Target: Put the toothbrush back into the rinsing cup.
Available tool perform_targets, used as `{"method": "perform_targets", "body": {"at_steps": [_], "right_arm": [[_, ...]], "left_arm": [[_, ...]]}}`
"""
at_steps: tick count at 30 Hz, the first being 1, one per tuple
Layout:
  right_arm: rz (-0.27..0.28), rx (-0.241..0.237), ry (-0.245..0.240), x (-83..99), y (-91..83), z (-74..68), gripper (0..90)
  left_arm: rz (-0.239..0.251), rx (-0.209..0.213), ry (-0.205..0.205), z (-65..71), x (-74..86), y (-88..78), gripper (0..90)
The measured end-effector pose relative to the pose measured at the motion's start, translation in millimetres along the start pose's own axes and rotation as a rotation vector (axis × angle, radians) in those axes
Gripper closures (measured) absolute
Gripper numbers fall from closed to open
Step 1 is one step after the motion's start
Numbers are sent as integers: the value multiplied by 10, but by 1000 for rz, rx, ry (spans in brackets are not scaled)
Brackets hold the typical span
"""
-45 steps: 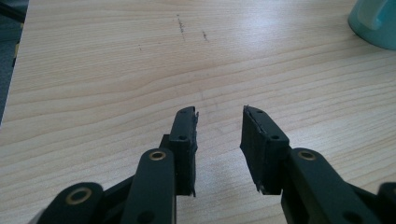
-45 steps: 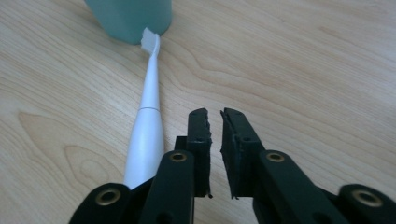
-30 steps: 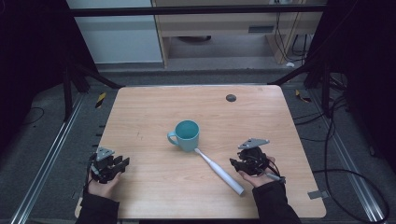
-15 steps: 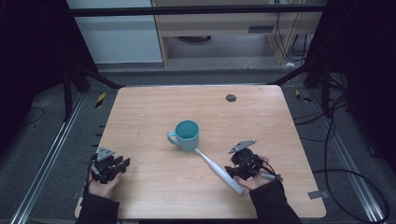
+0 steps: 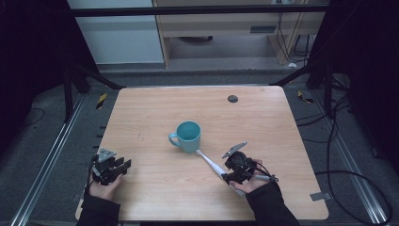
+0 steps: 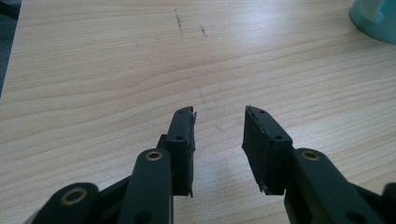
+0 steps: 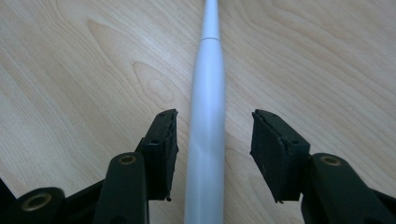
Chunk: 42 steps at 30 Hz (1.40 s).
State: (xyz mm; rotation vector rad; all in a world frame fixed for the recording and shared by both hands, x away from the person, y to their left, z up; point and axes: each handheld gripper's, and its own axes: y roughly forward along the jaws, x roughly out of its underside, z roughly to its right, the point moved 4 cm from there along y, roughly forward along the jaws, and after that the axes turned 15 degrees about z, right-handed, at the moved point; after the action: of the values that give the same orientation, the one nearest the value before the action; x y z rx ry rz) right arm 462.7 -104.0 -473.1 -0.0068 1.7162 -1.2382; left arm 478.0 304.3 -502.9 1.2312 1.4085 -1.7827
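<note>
The right gripper (image 7: 212, 140) sits low over a pale wooden table (image 5: 141, 108) near its front right corner. Its jaws have just been opening and now stand apart on either side of a white toothbrush (image 7: 205, 140) lying flat between them, pads clear of its handle. The toothbrush runs diagonally toward a teal mug (image 5: 188, 136) at the table's middle, its far end just beside the mug. The left gripper (image 6: 218, 140), jaws apart with nothing between them, rests near the front left corner. Bare wood surrounds the mug. Dark floor and cables ring the table.
</note>
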Motion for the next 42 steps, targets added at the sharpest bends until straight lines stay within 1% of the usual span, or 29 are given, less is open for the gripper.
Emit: {"method": "perform_targets", "body": {"at_steps": [1, 4, 6, 10, 12, 15, 17, 18, 19, 20, 25, 27, 29, 30, 35, 38, 42], "right_arm": [[-17, -9, 3, 0, 36, -21, 514], [-41, -18, 5, 5, 85, -24, 521], [-60, -19, 13, 14, 106, -13, 522], [-81, -20, 21, 25, 139, 2, 526], [-109, -20, 31, 42, 188, 11, 531], [-132, -21, 39, 56, 225, 14, 540], [-135, -25, 33, 57, 238, 20, 541], [-150, -24, 39, 63, 258, 16, 546], [-150, -24, 39, 63, 258, 16, 546], [-162, -29, 37, 69, 278, 9, 555], [-182, -40, 28, 85, 322, -8, 572], [-199, -31, 21, 99, 343, -20, 590], [-209, -24, 10, 108, 359, -25, 606], [-211, -12, -3, 110, 368, -28, 625], [-214, -5, -4, 108, 367, -22, 654], [-217, 8, 12, 104, 367, -35, 658], [-212, 1, 1, 105, 358, -34, 660]], "left_arm": [[-1, 0, 0, -1, 0, 1, 633], [-3, -1, 1, -1, 1, 2, 633], [-7, 0, 4, -2, 3, 1, 633], [-8, 2, 4, 1, 5, 7, 633], [-6, 2, 2, 6, 5, 9, 633], [-7, 1, 2, 4, 6, 10, 632], [-8, 1, 2, 3, 7, 12, 632], [-10, 2, 4, 5, 9, 13, 632], [-10, 2, 4, 5, 9, 13, 632], [-10, 2, 4, 7, 7, 14, 632], [-9, 1, 3, 6, 8, 15, 631], [-9, 1, 2, 5, 8, 14, 631], [-9, 2, 4, 6, 7, 13, 631], [-9, 1, 3, 8, 8, 14, 631], [-11, 2, 4, 8, 9, 17, 631], [-10, 3, 5, 7, 8, 16, 631], [-11, 3, 4, 6, 9, 17, 631]]}}
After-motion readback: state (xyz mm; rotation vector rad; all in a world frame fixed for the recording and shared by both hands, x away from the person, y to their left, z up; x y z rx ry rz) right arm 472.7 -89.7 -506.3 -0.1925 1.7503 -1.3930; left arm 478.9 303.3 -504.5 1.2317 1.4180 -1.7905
